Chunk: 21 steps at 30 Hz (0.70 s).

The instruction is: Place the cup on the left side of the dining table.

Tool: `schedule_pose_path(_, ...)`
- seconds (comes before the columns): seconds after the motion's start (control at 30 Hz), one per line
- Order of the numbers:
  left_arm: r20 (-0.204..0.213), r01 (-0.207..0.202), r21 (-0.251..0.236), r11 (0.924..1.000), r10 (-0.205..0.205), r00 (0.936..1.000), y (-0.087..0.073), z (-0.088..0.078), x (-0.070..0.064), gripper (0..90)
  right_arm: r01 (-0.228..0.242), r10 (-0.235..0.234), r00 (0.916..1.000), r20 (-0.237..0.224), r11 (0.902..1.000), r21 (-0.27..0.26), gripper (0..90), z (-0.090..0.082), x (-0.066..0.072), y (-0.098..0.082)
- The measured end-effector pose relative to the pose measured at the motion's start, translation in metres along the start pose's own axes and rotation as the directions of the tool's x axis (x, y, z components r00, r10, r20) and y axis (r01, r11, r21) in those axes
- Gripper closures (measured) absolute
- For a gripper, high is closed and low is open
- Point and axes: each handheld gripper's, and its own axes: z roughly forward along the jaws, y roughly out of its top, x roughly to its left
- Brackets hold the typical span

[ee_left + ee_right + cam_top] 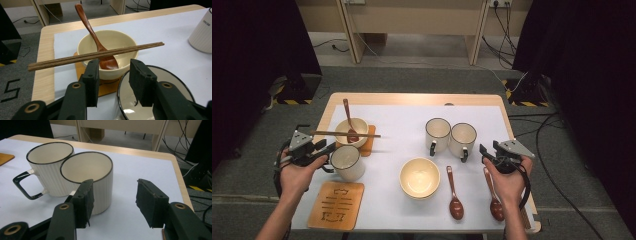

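My left gripper point(324, 148) stands open at the table's left, nothing between its jaws point(112, 75). Just beside it is a white mug point(347, 161) with a dark rim point(180, 83); one jaw hangs over that rim. Beyond, a cream bowl point(352, 131) point(110, 41) rests on an orange coaster point(370, 143), with a brown spoon point(90, 27) leaning in it and wooden chopsticks point(344, 134) point(95, 55) laid across its rim. My right gripper point(486, 152) is open and empty point(115, 200), facing two white mugs point(437, 133) point(462, 139); the nearer mug point(103, 192) sits left of its jaws.
An empty cream bowl point(419, 176) stands mid-table. Two brown spoons point(455, 195) point(493, 197) lie near the front right. A wooden coaster point(336, 205) lies at the front left. A white mat point(402, 120) covers the tabletop; cables trail on the floor beyond the right edge.
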Motion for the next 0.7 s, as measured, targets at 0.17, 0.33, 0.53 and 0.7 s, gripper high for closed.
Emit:
schedule_pose_path(0.17,0.014,-0.006,-0.024,0.9997,0.006,0.9999,-0.006,-0.001,-0.012,56.6,0.003,-0.003,1.0,0.001,1.0,0.0,48.3,0.0,0.001,0.0)
schedule_pose_path(0.33,0.011,-0.009,-0.048,0.9988,0.009,0.9999,-0.011,-0.004,-0.02,53.9,0.002,-0.002,1.0,-0.001,1.0,-0.001,48.3,0.0,0.0,0.0)
schedule_pose_path(0.53,-0.004,-0.001,-0.077,0.997,0.001,1.0,-0.027,-0.009,-0.026,51.6,0.003,-0.003,1.0,-0.001,1.0,0.004,48.3,0.0,0.0,-0.001)
schedule_pose_path(0.7,-0.004,0.004,-0.084,0.9965,-0.004,1.0,-0.032,-0.013,-0.027,50.2,0.005,-0.005,1.0,-0.002,1.0,0.008,48.3,0.002,0.001,-0.001)
